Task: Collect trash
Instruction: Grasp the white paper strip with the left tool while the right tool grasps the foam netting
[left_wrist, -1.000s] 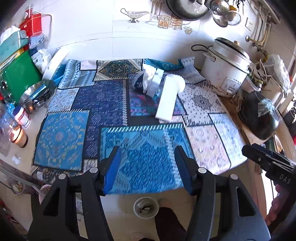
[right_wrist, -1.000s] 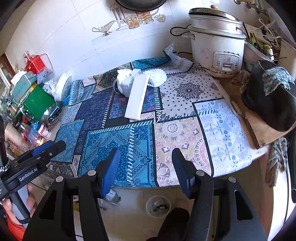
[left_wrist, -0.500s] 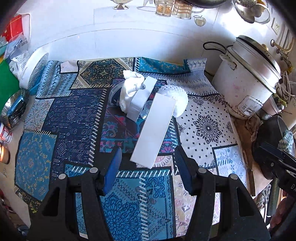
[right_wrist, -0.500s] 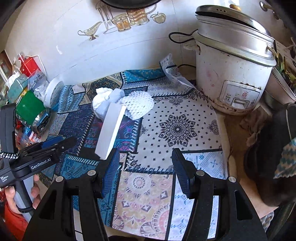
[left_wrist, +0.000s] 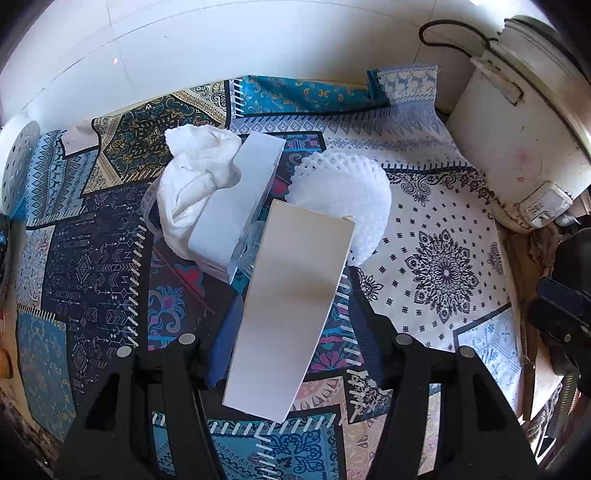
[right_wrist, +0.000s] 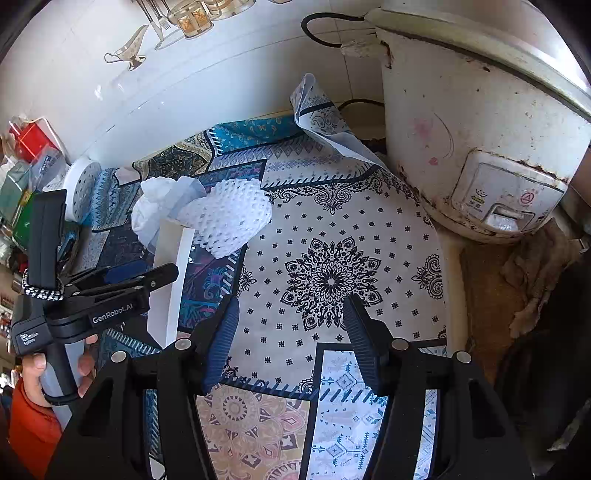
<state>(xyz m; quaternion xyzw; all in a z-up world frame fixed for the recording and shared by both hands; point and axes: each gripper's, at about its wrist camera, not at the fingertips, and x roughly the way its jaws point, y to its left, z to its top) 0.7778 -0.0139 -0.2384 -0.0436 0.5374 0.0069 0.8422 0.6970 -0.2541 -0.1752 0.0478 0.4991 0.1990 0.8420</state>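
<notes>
A pile of trash lies on the patterned tablecloth (left_wrist: 443, 236): a long white foam slab (left_wrist: 291, 306), a white box (left_wrist: 236, 206), a crumpled white tissue (left_wrist: 192, 184) and a white foam fruit net (left_wrist: 343, 192). My left gripper (left_wrist: 291, 332) is open, its fingers straddling the near end of the slab. In the right wrist view my right gripper (right_wrist: 291, 343) is open and empty above the cloth, right of the net (right_wrist: 225, 218) and slab (right_wrist: 170, 280).
A worn white rice cooker (right_wrist: 480, 122) stands at the back right with its cord along the wall. A brown rag (right_wrist: 535, 266) lies beside it. Jars and packets crowd the left edge (right_wrist: 33, 158). A white perforated disc (left_wrist: 18, 166) leans far left.
Both grippers have moved forward over the table toward the trash pile. The slab now lies between my left gripper's open fingers.
</notes>
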